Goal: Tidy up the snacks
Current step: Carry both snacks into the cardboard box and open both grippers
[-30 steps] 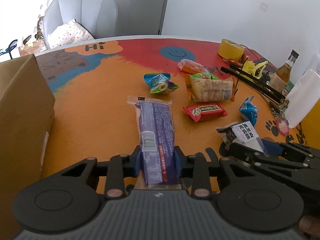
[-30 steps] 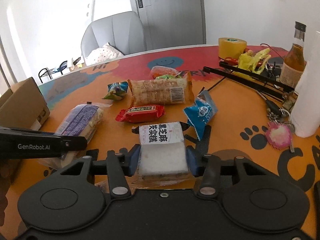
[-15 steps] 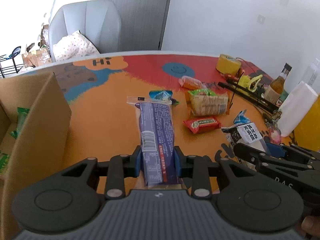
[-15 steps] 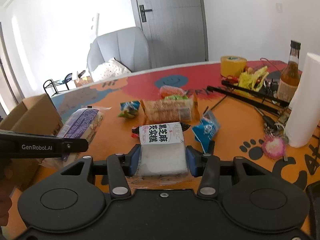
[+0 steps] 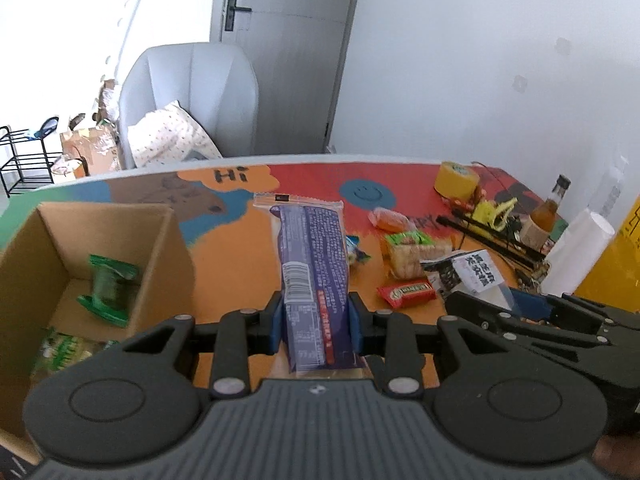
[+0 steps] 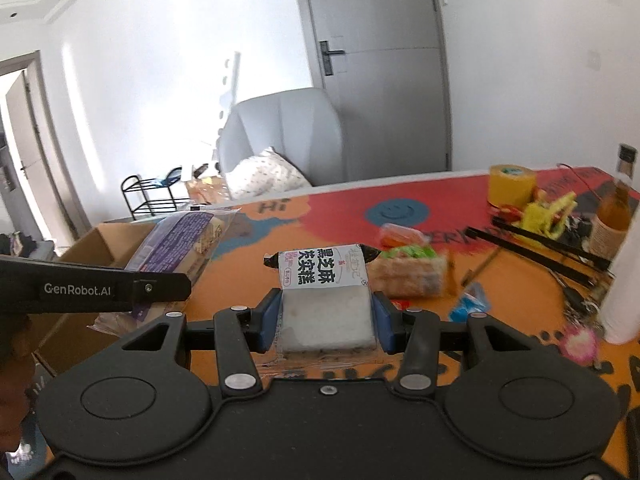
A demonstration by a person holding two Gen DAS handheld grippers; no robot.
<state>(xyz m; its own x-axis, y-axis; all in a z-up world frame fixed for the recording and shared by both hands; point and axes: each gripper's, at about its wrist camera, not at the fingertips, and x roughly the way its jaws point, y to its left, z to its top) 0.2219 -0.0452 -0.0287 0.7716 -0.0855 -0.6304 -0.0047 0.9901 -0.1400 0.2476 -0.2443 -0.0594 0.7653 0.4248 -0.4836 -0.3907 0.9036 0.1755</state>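
both snacks lifted off the table (image 5: 240,264) since a second ago: left gripper (image 5: 316,322) pinching purple packet (image 5: 310,264), right gripper (image 6: 326,322) clamping white cake pack (image 6: 325,296); cardboard box (image 5: 120,216) now alongside, ready for loading.

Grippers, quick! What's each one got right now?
Left gripper: shut on the long purple snack pack.
Right gripper: shut on the white cake pack with the black-lettered label.
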